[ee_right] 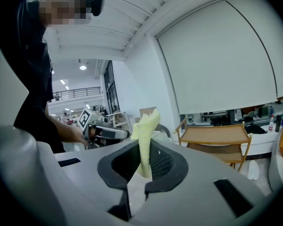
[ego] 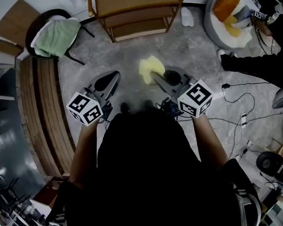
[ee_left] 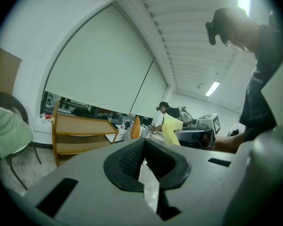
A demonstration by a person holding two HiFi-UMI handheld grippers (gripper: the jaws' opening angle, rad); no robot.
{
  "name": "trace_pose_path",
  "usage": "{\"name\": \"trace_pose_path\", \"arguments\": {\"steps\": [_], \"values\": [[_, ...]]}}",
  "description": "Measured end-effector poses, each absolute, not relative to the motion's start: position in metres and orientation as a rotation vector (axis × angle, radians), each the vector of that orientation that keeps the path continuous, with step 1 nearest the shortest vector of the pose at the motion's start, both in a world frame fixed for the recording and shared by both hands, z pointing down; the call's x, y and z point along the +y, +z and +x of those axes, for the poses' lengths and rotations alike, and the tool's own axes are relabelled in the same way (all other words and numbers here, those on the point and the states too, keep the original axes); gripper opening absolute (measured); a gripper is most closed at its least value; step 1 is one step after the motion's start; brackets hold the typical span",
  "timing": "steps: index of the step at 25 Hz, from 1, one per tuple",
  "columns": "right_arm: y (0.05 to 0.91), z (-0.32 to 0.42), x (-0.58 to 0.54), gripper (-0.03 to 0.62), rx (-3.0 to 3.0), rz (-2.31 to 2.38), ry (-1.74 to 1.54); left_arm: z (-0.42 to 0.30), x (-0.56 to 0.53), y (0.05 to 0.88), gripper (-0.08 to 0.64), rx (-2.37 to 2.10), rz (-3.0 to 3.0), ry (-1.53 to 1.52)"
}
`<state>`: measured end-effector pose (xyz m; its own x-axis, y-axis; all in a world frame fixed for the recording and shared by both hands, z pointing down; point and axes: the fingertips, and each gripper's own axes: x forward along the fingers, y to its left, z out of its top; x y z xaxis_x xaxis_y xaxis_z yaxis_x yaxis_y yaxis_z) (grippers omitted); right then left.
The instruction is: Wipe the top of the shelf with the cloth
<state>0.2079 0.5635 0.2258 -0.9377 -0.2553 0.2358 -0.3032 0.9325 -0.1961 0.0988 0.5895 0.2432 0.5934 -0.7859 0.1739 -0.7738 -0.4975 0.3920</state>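
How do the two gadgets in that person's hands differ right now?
The right gripper pinches a yellow cloth; the left gripper has nothing between its jaws. Seen from the head view, the left gripper leans inward to the right, and the right gripper leans inward to the left. Both are grey and carry a marker cube.

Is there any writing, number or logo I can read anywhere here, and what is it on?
No readable words, numbers or logos in any view.
Left cube, on the left gripper: black-and-white square patterns, not letters.
Right cube, on the right gripper: same kind of patterns.
Cloth: no print visible.
Bottles behind the shelf: labels too small to read.
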Motion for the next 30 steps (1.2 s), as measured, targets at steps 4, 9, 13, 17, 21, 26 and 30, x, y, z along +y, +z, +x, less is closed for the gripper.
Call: {"name": "trace_pose_path", "arguments": {"steps": [4,9,13,17,21,26,30], "values": [[0.226,0.210,0.557,0.041,-2.864,0.469,0.345,0.096,0.595,0.245,0.011,-1.266,2.378,-0.022],[0.229,0.221,0.542,0.041,-2.876,0.448,0.355,0.101,0.584,0.248,0.011,-1.303,2.342,-0.013],[0.230,0.229,0.534,0.041,-2.895,0.437,0.402,0.105,0.578,0.251,0.011,-1.323,2.287,-0.033],[0.236,0.237,0.525,0.041,-2.893,0.436,0.456,0.106,0.573,0.256,0.011,-1.342,2.257,-0.030],[0.245,0.233,0.514,0.041,-2.874,0.433,0.514,0.095,0.566,0.265,0.011,-1.349,2.203,-0.047],[0.252,0.209,0.488,0.041,-2.854,0.466,0.568,0.067,0.543,0.276,0.011,-1.336,2.157,-0.104],[0.257,0.182,0.464,0.041,-2.813,0.494,0.561,0.038,0.514,0.282,0.011,-1.319,2.155,-0.115]]}}
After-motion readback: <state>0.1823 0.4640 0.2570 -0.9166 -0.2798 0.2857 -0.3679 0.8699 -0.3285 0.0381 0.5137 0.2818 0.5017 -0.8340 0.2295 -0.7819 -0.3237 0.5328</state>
